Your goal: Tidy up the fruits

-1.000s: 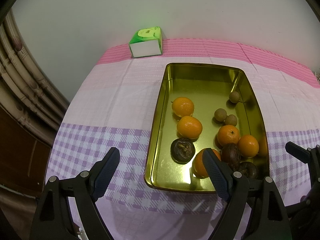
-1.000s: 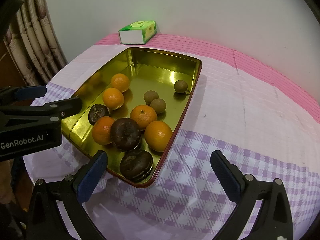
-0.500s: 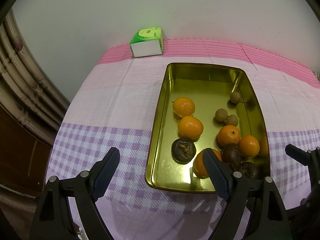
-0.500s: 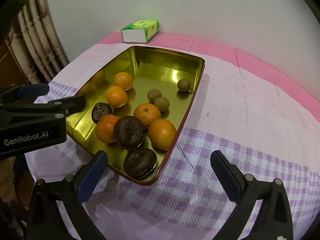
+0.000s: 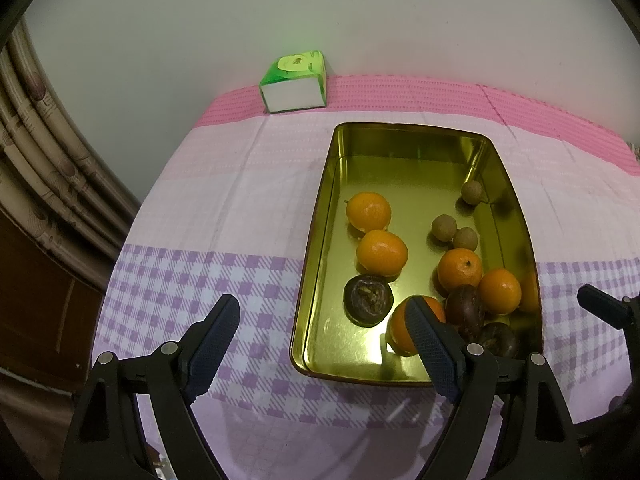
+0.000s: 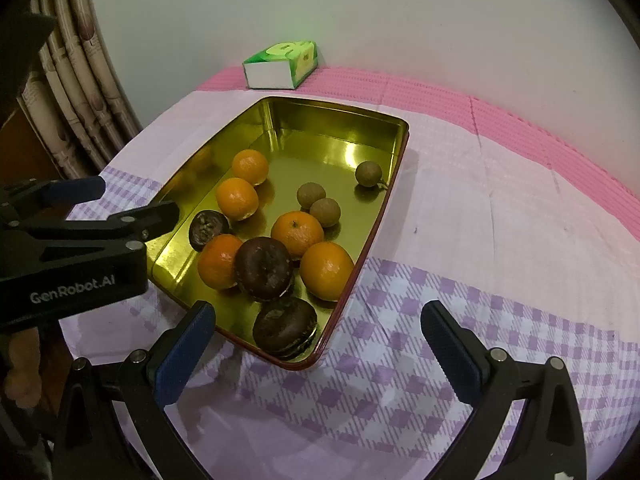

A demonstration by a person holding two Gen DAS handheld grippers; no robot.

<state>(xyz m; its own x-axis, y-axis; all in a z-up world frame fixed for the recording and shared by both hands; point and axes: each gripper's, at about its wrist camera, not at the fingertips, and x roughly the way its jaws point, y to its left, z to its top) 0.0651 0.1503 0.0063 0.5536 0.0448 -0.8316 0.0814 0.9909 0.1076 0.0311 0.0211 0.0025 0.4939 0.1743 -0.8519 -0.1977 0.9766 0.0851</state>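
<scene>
A gold metal tray point(image 5: 408, 136) point(image 6: 340, 120) lies on the table and holds several oranges point(image 5: 382, 252) point(image 6: 237, 198), three dark mangosteens point(image 5: 367, 300) point(image 6: 264, 268) and three small brown longans point(image 5: 444, 228) point(image 6: 311, 195). My left gripper point(image 5: 324, 340) is open and empty, hovering over the tray's near left corner; its right finger covers part of an orange. My right gripper point(image 6: 316, 344) is open and empty, hovering over the tray's near right corner just before a mangosteen point(image 6: 285, 327). The left gripper also shows in the right wrist view point(image 6: 92, 208).
A green and white tissue box point(image 5: 294, 82) point(image 6: 280, 65) stands at the back by the wall. A pink and purple checked cloth point(image 5: 208, 216) point(image 6: 500, 220) covers the table. Curtains point(image 5: 36, 160) hang at the left past the table edge.
Both grippers have drawn slightly closer to the tray and the right view has shifted a little; the fruits have not moved. Both jaws stay open.
</scene>
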